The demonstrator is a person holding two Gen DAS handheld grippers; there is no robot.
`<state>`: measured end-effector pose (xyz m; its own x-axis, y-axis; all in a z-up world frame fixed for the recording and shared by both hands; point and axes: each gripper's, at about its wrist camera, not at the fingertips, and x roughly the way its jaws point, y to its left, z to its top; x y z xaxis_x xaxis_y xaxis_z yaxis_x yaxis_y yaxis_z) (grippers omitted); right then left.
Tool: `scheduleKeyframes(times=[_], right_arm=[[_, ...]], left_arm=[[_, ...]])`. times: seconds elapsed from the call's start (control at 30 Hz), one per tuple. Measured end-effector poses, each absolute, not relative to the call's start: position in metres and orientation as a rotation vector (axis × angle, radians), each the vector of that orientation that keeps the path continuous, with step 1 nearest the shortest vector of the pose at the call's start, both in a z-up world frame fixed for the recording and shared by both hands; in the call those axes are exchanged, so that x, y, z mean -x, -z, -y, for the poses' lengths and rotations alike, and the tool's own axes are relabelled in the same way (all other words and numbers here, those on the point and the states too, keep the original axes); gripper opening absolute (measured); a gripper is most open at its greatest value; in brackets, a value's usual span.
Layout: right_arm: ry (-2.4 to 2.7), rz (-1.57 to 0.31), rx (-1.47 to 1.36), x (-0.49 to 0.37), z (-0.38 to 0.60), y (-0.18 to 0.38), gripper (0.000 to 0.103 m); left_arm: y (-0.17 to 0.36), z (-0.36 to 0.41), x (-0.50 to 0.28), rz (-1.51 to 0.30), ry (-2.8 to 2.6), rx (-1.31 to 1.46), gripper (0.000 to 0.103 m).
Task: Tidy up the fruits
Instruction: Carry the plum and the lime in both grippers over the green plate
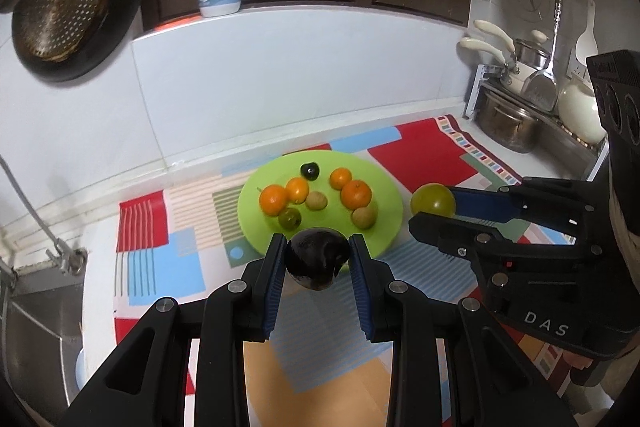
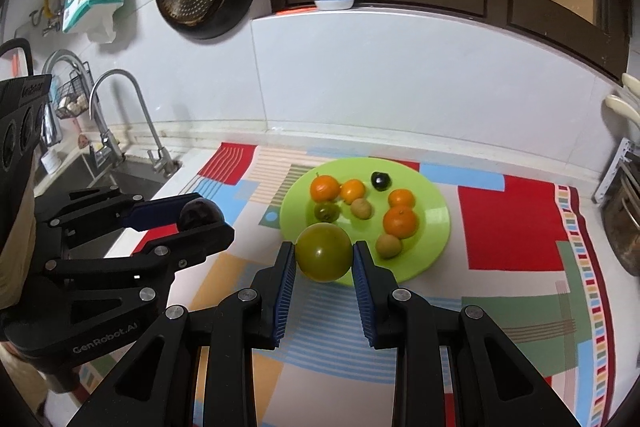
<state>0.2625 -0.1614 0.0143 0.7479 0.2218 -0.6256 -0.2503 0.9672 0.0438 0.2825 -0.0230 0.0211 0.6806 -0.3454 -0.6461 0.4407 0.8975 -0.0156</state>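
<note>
The left gripper (image 1: 317,259) pinches a dark purple round fruit (image 1: 317,258) between its fingertips; the right gripper (image 2: 324,259) pinches a green round fruit (image 2: 324,257), near the lime-green plate (image 2: 436,219).

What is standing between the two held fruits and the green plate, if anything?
Nothing visible blocks either path. The left gripper holds a dark fruit just before the near rim of the green plate; the right gripper holds a green fruit there too. Small fruits fill the plate's middle; its near edge is bare.

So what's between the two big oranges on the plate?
On the green plate, two fruits lie between the left orange and right orange: a smaller orange and a tan fruit. The right wrist view shows it best.
</note>
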Motion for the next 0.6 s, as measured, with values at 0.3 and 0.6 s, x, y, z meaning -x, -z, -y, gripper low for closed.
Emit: scheduleKeyframes(times=[0.3, 0.6], right_arm=[[-0.249, -0.683, 0.024, -0.283, 0.176, -0.016, 0.03], [-0.249, -0.722, 0.007, -0.316, 0.186, -0.002, 0.03]], left_arm=[[-0.018, 0.037, -0.308, -0.709, 0.473, -0.137, 0.031], [0.0, 0.047, -0.34, -0.736, 0.49, -0.143, 0.031]])
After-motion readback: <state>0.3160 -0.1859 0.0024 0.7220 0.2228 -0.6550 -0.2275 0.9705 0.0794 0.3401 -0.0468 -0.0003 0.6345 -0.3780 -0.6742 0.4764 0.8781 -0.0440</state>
